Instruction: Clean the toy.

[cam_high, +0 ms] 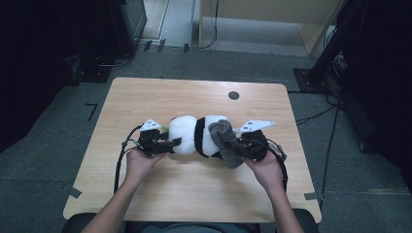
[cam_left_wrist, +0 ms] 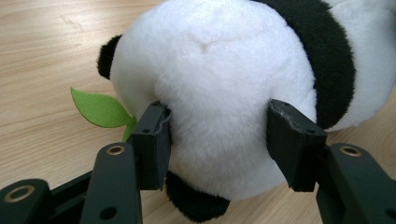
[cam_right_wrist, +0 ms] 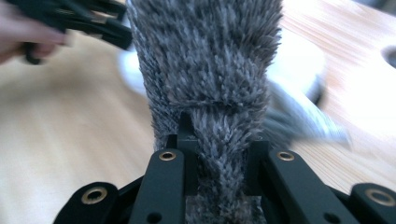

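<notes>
plush panda [cam_high: 194,134] lying mid-table, grey fuzzy sock [cam_high: 226,141] — draped over it

The panda toy [cam_left_wrist: 224,88] is soft, fluffy plush with a matt green felt leaf [cam_left_wrist: 99,109]; the grey sock [cam_right_wrist: 210,74] is shaggy knit cloth; the worktop [cam_high: 194,187] is smooth pale wood grain.

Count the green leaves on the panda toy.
1: a green leaf beside the panda, next to the left gripper. Others may be hidden under the toy.

A light wooden table [cam_high: 194,194] — dark round hole [cam_high: 233,95] near its far edge — on grey floor [cam_high: 48,145].
</notes>
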A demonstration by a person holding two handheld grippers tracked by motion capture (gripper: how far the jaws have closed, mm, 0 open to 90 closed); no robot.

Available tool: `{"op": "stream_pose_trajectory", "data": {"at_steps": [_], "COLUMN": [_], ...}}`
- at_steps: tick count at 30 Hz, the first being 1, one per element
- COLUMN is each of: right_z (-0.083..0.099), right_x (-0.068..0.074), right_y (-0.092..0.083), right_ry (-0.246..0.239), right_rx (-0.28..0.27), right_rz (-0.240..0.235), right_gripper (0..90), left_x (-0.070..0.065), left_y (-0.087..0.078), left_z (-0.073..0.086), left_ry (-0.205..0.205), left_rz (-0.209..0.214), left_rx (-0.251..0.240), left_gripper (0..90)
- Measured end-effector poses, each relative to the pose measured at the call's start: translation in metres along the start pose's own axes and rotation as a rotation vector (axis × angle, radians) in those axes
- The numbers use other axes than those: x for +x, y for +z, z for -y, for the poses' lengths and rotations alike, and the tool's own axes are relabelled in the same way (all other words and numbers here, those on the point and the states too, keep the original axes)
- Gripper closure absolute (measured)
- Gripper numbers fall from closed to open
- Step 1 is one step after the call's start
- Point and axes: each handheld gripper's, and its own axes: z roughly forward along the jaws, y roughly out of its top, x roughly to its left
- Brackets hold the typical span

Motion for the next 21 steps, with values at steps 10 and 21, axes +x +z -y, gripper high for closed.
{"op": "stream_pose_trajectory", "data": {"at_steps": [10, 21], "right_z": [-0.020, -0.025], "right_x": [0.058, 0.077], "right_y": [0.055, 0.116], "right_ry": [-0.162, -0.211], "right_rx": [0.123, 0.189], "right_rz": [-0.179, -0.200], "right_gripper": [76.1, 76.2], "left_x": [0.000, 0.001], "left_y": [-0.001, -0.001], "left_z": [-0.001, -0.003], "left_ry": [-0.011, -0.028], "left_rz": [0.005, 0.011], "left_rx": [-0.001, 0.002], "left_gripper": [43.8, 45.2]}}
